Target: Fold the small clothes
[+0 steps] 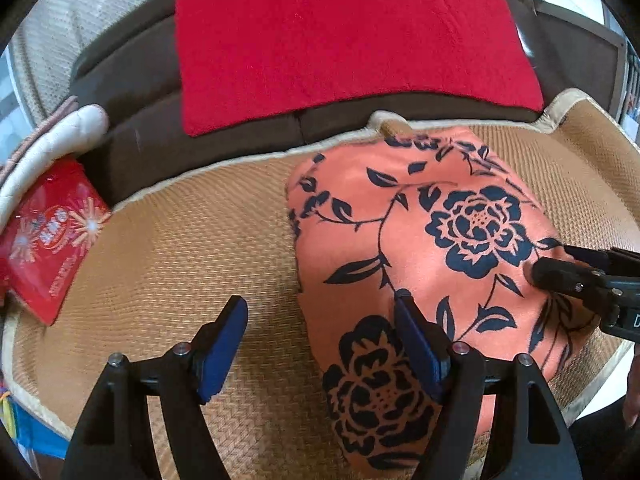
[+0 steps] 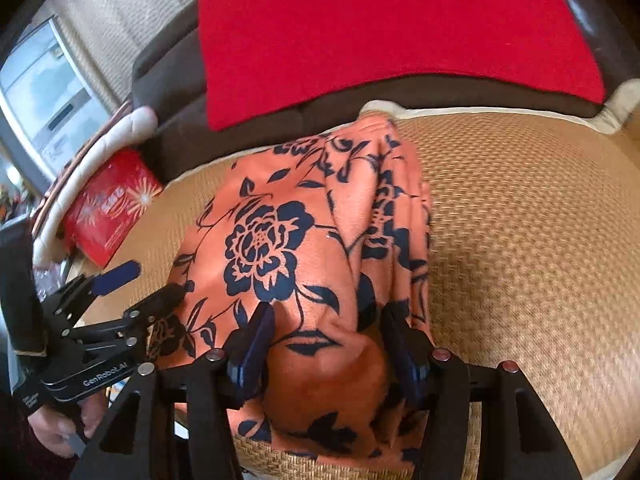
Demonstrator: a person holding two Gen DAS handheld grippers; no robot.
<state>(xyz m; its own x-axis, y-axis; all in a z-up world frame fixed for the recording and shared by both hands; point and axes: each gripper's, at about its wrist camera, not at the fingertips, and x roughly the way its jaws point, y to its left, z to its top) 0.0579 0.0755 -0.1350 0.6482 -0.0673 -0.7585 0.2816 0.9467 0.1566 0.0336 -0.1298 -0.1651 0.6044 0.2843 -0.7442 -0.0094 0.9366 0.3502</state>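
From the left wrist, your left gripper (image 1: 320,320) stands spread wide: its right finger (image 1: 416,336) lies over the orange floral garment (image 1: 420,240), its left one over the woven mat (image 1: 180,240), pinching nothing. The right gripper (image 1: 560,276) enters at three o'clock.

From the right wrist, your right gripper (image 2: 328,340) stands half spread astride a raised fold of the garment (image 2: 288,240) at six o'clock; whether its pads press the fold, you cannot tell.
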